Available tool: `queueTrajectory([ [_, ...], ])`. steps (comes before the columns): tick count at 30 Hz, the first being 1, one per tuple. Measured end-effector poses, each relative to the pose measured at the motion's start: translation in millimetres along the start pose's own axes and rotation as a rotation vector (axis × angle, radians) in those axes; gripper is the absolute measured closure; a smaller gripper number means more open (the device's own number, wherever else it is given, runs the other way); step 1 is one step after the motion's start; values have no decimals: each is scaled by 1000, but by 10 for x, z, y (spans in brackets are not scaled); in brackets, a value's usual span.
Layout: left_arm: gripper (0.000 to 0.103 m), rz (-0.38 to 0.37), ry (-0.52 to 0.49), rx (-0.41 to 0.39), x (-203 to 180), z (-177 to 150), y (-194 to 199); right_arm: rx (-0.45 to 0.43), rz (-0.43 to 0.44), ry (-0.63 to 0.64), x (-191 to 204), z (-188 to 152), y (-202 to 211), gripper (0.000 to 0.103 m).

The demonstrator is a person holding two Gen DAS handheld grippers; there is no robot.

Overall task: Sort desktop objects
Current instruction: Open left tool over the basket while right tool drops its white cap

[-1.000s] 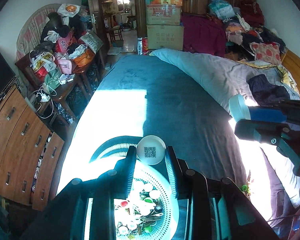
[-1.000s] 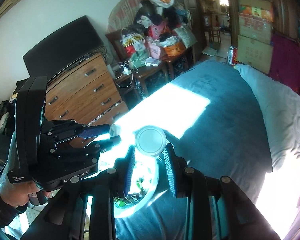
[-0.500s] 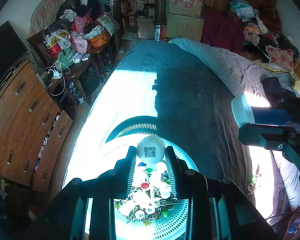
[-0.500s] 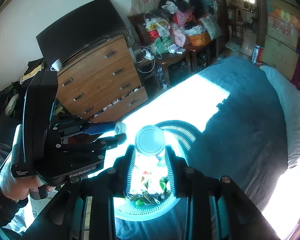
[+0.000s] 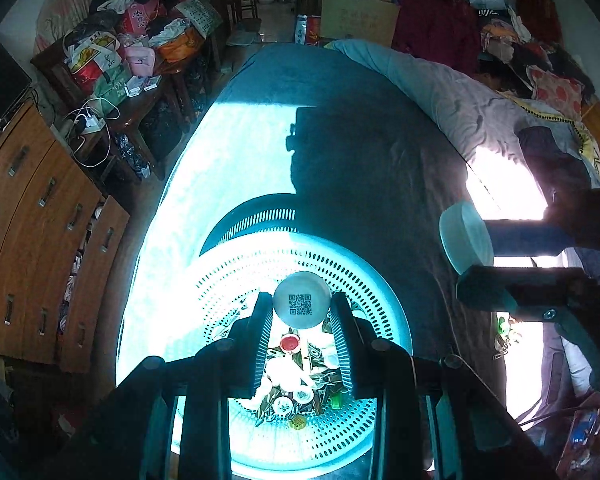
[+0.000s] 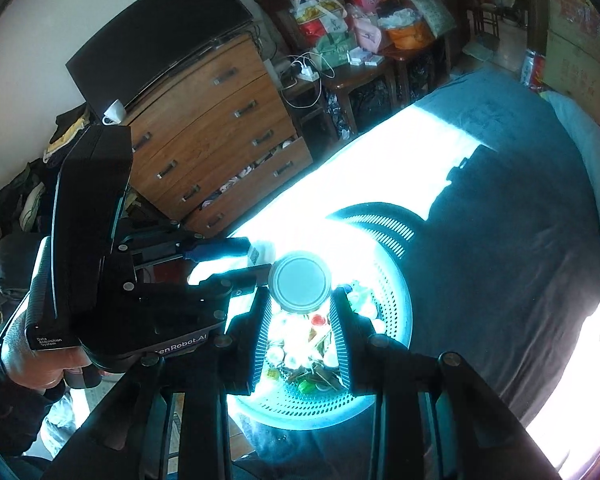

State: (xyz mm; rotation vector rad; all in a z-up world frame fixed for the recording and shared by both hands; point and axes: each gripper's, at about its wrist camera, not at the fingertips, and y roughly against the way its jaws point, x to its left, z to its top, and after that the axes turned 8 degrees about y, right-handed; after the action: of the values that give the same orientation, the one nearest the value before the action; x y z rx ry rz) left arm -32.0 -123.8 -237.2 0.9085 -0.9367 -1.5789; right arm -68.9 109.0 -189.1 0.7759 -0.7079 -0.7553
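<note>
A teal perforated basket [image 5: 236, 264] [image 6: 404, 304] sits on the dark bed cover and holds several small caps and bits. Above it, my left gripper [image 5: 302, 300] is shut on a white round cap with a QR code [image 5: 300, 305]. In the right wrist view my right gripper [image 6: 300, 292] is shut on a plain white round lid [image 6: 300, 282], also over the basket. Each gripper shows in the other's view: the right gripper [image 5: 466, 252] with its lid [image 5: 464, 238] at the right, and the left gripper [image 6: 258, 258], held by a hand [image 6: 40, 364], at the left.
A wooden chest of drawers [image 6: 220, 128] with a dark screen [image 6: 160, 40] on top stands beside the bed. A cluttered side table [image 5: 132, 76] is farther back. A grey quilt [image 5: 440, 88] and clothes cover the bed's right side. A few small items [image 5: 508, 332] lie right of the basket.
Both grippers have tipped downward and come in over the basket, which now fills the lower middle of both views. Each still holds its white round piece.
</note>
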Motion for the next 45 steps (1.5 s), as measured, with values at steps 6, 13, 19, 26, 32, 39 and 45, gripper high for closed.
queueTrajectory([
  [6, 72, -5, -2, 12, 54, 19, -41, 7, 6, -1, -39, 7, -11, 74],
  [13, 72, -10, 2, 18, 99, 46, -71, 17, 10, -8, -38, 12, -59, 74],
  [19, 72, -18, -6, 29, 64, 20, -88, 19, 13, -14, -27, 2, -82, 74],
  [26, 72, -23, -7, 38, 91, -46, -92, 25, 17, -18, 10, -9, -123, 74],
  [32, 72, -20, -5, 37, 85, -63, -87, 24, 10, -22, 3, -2, -124, 73],
  [39, 56, 23, 25, 27, 199, -49, -97, 8, 10, -27, -6, 34, -117, 63],
  [45, 56, 26, 24, 37, 217, -61, -102, 7, 13, -35, -36, 35, -124, 62],
])
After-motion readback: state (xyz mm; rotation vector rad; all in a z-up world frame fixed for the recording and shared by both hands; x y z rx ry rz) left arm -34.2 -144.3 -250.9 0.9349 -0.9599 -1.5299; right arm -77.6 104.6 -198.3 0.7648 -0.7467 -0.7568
